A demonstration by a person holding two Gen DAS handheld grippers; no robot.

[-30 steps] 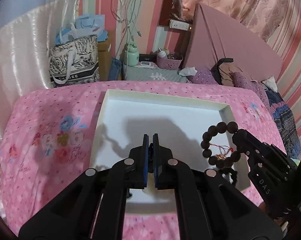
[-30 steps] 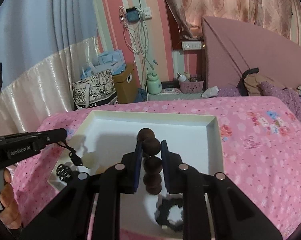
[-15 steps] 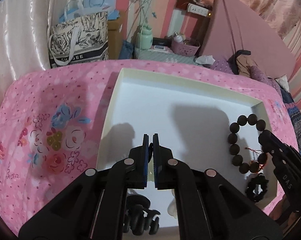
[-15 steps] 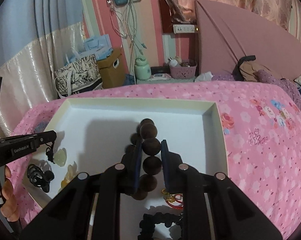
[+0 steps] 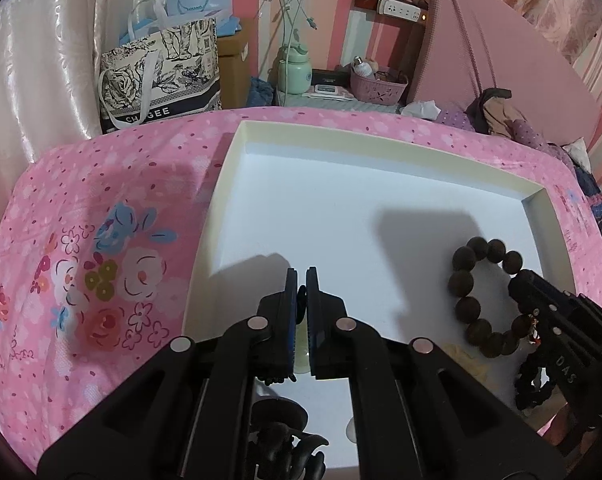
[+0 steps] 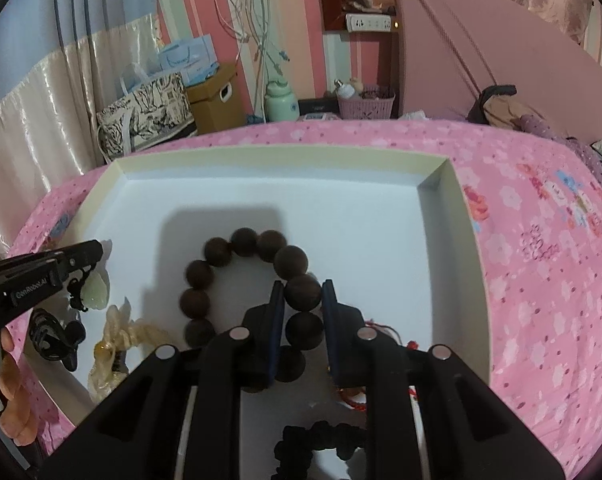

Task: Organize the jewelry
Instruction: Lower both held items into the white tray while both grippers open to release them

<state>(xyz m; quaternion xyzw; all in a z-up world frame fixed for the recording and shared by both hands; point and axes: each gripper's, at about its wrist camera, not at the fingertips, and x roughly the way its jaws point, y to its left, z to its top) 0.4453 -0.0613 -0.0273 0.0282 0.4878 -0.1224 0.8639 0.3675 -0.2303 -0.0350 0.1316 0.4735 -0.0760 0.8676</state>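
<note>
A white shallow tray point(image 5: 381, 136) point(image 6: 441, 176) lies on the pink floral bedspread. My right gripper point(image 6: 303, 292) is shut on a dark wooden bead bracelet point(image 6: 217, 252), whose far loop rests on the tray floor; it also shows in the left wrist view point(image 5: 467, 280). My left gripper point(image 5: 301, 280) is shut on the black cord of a pale green jade pendant point(image 6: 95, 290), which hangs low over the tray's left part. A yellowish hair clip point(image 6: 113, 340), a black hair clip point(image 6: 51, 336) and a black scrunchie point(image 6: 321, 440) lie in the tray.
A printed tote bag point(image 5: 161, 76), a cardboard box point(image 6: 215, 100), a green bottle point(image 6: 281, 100) and a pink basket point(image 6: 365, 104) stand beyond the bed. A pink headboard point(image 5: 501, 40) and clothes are at the right.
Both grippers have come down toward the tray. The bead bracelet went from hanging in the air to lying with its loop on the tray floor. The jade pendant came lower.
</note>
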